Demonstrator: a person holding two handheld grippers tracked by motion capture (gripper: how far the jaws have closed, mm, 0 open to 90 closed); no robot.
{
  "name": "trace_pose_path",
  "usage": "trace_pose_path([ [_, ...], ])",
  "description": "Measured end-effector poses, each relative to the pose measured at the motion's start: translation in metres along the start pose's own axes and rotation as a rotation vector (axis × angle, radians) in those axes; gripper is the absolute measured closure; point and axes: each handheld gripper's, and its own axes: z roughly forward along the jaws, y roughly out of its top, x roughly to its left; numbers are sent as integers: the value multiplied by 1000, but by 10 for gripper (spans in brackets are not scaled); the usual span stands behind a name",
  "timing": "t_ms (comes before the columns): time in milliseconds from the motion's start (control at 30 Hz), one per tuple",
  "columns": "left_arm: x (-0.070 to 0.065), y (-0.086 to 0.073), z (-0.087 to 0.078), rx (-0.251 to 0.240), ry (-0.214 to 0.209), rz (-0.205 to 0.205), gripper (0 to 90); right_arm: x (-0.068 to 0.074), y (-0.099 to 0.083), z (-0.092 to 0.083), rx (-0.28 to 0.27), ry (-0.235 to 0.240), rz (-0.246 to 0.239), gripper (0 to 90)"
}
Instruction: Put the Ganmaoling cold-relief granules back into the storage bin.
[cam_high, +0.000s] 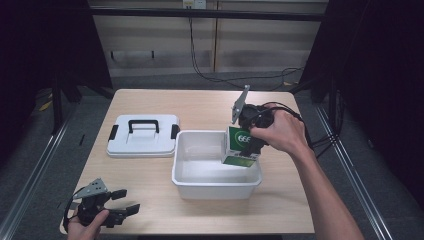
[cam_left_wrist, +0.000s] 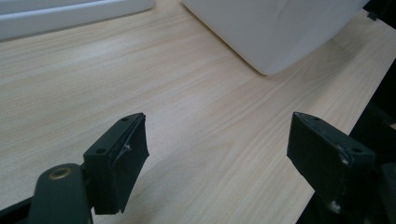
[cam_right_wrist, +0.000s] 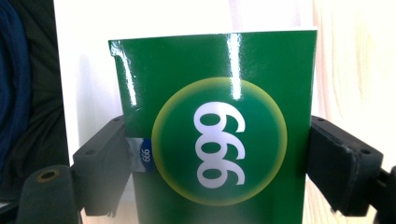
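Green box (cam_high: 241, 146) marked "999" hangs in the right gripper (cam_high: 250, 131), above the right rear corner of the white bin (cam_high: 216, 184), with its lower end already below the rim line and the bin's floor under it bare. Taking that bin as the landmark, the wooden table (cam_high: 200, 107) carries everything: the white lid (cam_high: 143, 136) with its black handle lies flat just beside the bin's left wall, and the left gripper (cam_high: 116, 202) rests well off the bin's front left corner, near the table edge.

In the right gripper view the two black jaws press on the green box (cam_right_wrist: 219, 126) from either side, low on its glossy faces, so most of the carton stands beyond the pads. That is the main risk, I judge: a smooth, tall carton held near one end can pivot or slide between the pads if the hand tilts. A second risk is the bin's right wall, which sits very close to the carton; a lowering stroke that drifts outward could catch the box on the rim and tip it onto the table.

The left gripper (cam_left_wrist: 217, 149) stands wide and holds nothing; it looks idle and unlikely to interfere.
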Motion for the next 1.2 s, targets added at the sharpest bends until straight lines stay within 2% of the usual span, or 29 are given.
trace_pose_path([
  [100, 0, 0, 0, 0, -1, 0, 203, -2, -1, 4, 12, 0, -10, 155],
  [400, 1, 0, 0, 0, -1, -2, 203, -5, -3, 15, 39, 7, 2, 153],
  [467, 1, 1, 1, 0, -2, 1, 203, -5, -1, 18, 49, 15, -15, 153],
  [1200, 1, 1, 1, 2, -5, 4, 203, -3, 10, 48, 168, 15, -50, 147],
])
